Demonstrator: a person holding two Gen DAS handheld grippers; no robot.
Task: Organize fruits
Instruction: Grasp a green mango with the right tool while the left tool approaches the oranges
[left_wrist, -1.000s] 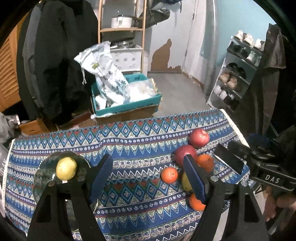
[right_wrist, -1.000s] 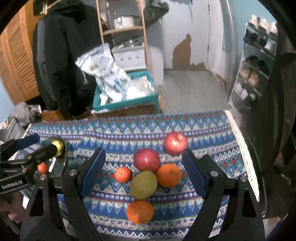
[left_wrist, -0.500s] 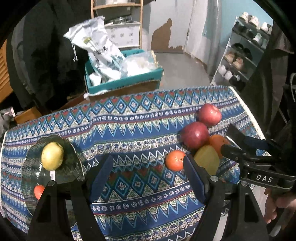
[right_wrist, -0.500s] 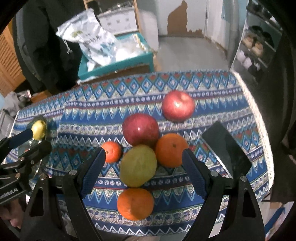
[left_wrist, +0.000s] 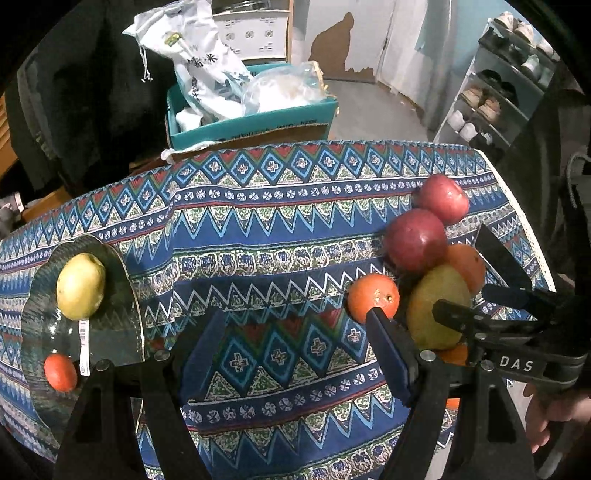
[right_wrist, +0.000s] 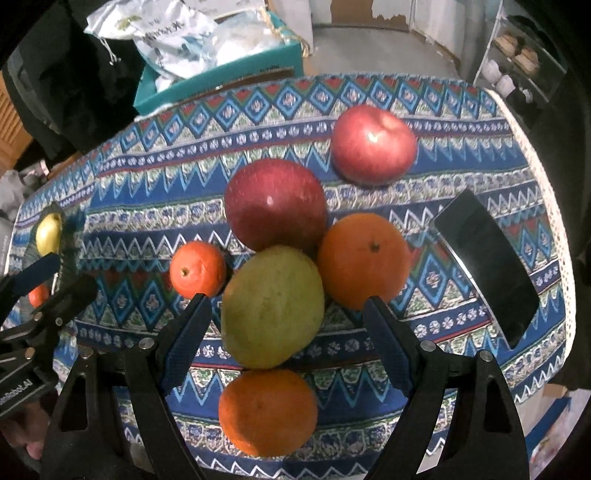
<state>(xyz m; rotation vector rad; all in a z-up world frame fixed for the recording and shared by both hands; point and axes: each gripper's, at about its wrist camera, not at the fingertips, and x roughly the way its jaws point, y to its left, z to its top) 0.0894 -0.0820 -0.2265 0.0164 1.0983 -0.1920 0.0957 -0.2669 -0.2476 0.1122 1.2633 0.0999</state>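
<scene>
A cluster of fruit lies on the patterned cloth: a green mango (right_wrist: 271, 306), two red apples (right_wrist: 275, 205) (right_wrist: 373, 144), a big orange (right_wrist: 364, 260), a near orange (right_wrist: 267, 411) and a small tangerine (right_wrist: 197, 269). My right gripper (right_wrist: 284, 334) is open, its fingers on either side of the mango, just above it. A glass plate (left_wrist: 110, 332) at the left holds a yellow fruit (left_wrist: 80, 286) and a small red-orange fruit (left_wrist: 60, 372). My left gripper (left_wrist: 295, 349) is open and empty over the cloth between plate and cluster. The tangerine (left_wrist: 373, 297) lies by its right finger.
A black phone (right_wrist: 487, 266) lies on the cloth right of the fruit, near the table's right edge. Beyond the far edge stands a teal box (left_wrist: 255, 118) with bags. A shoe rack (left_wrist: 495, 92) is at the far right.
Both grippers have moved forward and down toward the table. The right gripper has closed in over the fruit cluster until its fingers flank the mango. The fruit has not moved.
</scene>
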